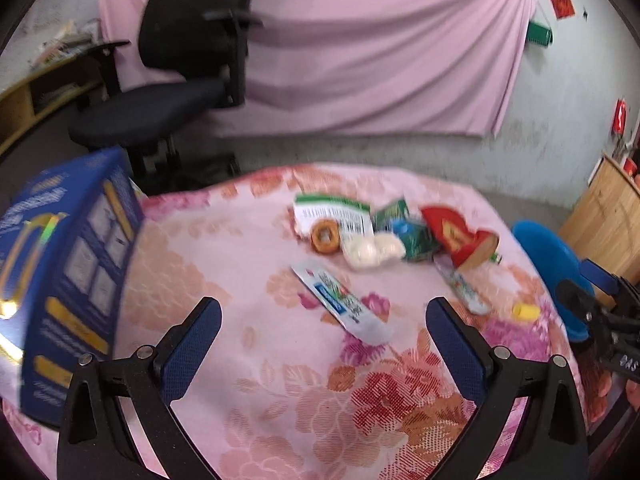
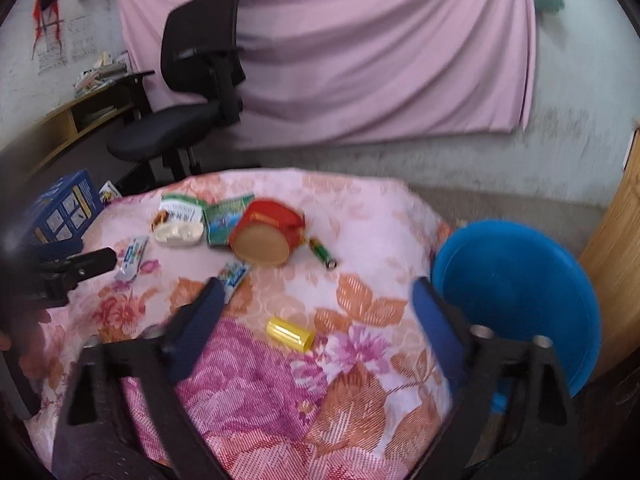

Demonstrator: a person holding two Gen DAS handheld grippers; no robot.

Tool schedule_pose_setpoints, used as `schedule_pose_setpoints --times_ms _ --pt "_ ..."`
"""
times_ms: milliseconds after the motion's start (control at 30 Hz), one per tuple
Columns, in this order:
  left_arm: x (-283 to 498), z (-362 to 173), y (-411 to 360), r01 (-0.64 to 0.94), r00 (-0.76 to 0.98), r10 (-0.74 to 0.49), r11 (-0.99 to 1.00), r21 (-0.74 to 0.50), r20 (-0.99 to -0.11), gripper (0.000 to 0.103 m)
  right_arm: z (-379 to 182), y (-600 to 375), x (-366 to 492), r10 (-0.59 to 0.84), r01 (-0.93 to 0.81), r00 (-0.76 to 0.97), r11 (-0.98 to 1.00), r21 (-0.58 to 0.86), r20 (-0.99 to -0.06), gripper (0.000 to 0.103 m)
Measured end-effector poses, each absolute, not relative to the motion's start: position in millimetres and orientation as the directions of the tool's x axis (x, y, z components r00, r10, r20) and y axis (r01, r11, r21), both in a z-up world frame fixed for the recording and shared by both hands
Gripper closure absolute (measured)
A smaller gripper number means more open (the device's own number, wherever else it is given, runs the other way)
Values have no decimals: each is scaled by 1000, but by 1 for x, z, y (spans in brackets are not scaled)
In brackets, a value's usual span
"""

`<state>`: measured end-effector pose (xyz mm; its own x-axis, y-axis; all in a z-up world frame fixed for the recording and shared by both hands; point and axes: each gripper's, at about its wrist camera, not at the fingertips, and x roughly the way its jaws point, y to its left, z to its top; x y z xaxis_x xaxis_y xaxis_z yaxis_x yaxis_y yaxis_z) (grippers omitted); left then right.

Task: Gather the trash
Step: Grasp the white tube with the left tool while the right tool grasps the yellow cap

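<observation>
Both the left gripper (image 1: 324,312) and right gripper (image 2: 316,292) are spread apart, holding nothing. Printing on the trash is too blurred to read. Toward the floral table's (image 2: 360,240) far edge lie two toothpaste tubes (image 1: 340,300), one red tub (image 2: 266,232) and one battery (image 2: 322,254); one yellow cap (image 2: 290,334) lies nearer, one blue bin (image 2: 516,296) beside the right edge.

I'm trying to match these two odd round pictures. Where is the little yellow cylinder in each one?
Left wrist view: the yellow cylinder lies far right on the floral cloth, near the blue basin.
Right wrist view: the cylinder lies near the centre, between the two fingers of the right tool, which is open.
Shared landmark: the red round tin, lying beyond it in both.
</observation>
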<state>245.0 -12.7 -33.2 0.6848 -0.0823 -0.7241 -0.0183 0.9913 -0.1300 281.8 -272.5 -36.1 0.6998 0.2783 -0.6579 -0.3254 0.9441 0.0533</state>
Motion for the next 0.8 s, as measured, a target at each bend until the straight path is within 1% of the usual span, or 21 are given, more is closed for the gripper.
schedule_pose_setpoints --times_ms 33,67,100,233,300,367,400,467,533,567,633,800 --pt "248 -36 -14 -8 669 -96 991 -137 -737 16 -40 -274 285 288 -329 677 942 72 -678 10" --pt "252 -39 -16 -1 652 -109 990 -144 -750 28 -43 -275 287 294 -330 660 940 84 -691 16" --pt "256 -44 -17 5 631 -118 989 -148 -767 36 -45 -276 289 303 -332 645 938 99 -702 18" --pt "262 -49 -22 15 619 -136 987 -162 -773 43 -51 -278 292 315 -336 603 934 124 -733 26" --pt "263 -50 -25 27 613 -140 987 -157 -778 53 -54 -276 293 320 -348 580 929 127 -749 28" --pt "264 -50 -28 33 608 -135 989 -145 -783 58 -57 -272 296 322 -359 561 925 126 -762 31" --pt "264 -51 -28 37 607 -136 989 -143 -783 62 -58 -270 297 321 -364 553 923 124 -769 33" --pt "266 -52 -28 40 604 -139 989 -144 -785 70 -62 -265 298 317 -375 534 920 117 -784 38" --pt "266 -53 -27 39 601 -144 988 -151 -786 79 -64 -261 299 317 -390 518 914 110 -794 46" --pt "267 -53 -26 38 599 -149 987 -157 -787 82 -65 -258 299 313 -397 512 912 103 -800 48" --pt "265 -53 -25 38 599 -153 986 -163 -786 82 -67 -255 299 308 -407 504 909 93 -807 50" --pt "264 -51 -25 44 602 -162 985 -169 -782 85 -70 -250 299 308 -433 483 898 82 -820 50"
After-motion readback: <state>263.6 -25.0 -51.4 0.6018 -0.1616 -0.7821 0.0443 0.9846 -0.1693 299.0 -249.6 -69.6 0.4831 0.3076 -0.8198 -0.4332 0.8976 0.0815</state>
